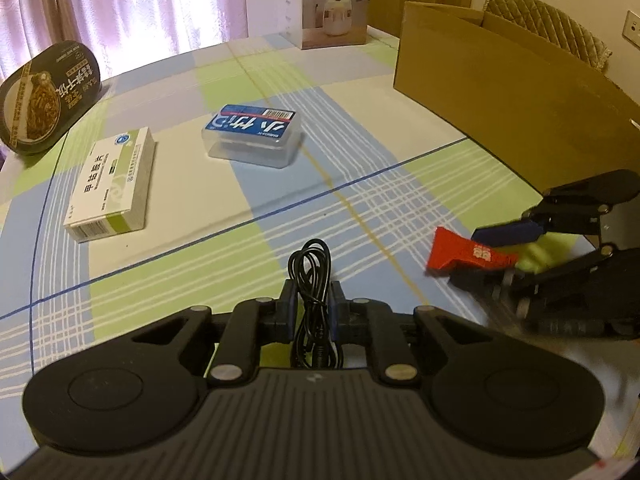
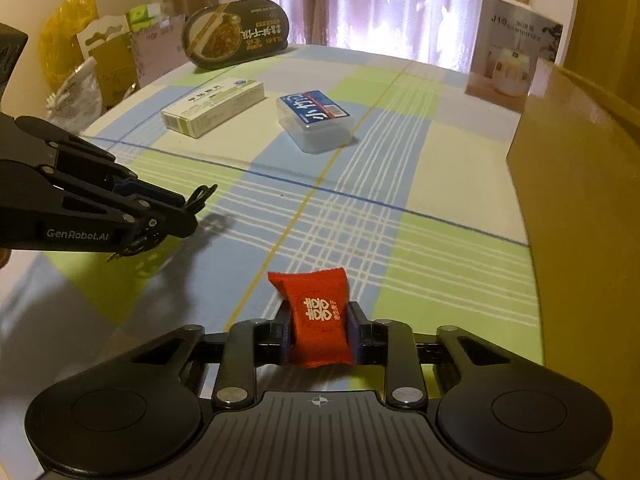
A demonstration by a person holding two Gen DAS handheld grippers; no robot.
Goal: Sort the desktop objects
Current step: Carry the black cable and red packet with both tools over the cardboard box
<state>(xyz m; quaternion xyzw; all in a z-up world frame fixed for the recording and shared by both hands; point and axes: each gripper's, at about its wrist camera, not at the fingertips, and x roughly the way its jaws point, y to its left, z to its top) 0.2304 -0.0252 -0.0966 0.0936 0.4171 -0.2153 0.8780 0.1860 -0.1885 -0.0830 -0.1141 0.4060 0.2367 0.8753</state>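
Black cable point(image 1: 314, 276) pinched in left hand-held gripper point(image 1: 313, 308), red packet point(image 2: 320, 316) clamped in right hand-held gripper point(image 2: 320, 330), cardboard box point(image 1: 500, 84) interior unseen

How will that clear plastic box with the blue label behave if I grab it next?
The clear plastic box looks rigid, so it should hold shape between the fingers. Its smooth walls may be slippery. It sits flat with a broad base on the tablecloth, so it should slide rather than tip. Probably light, though its contents aren't visible.
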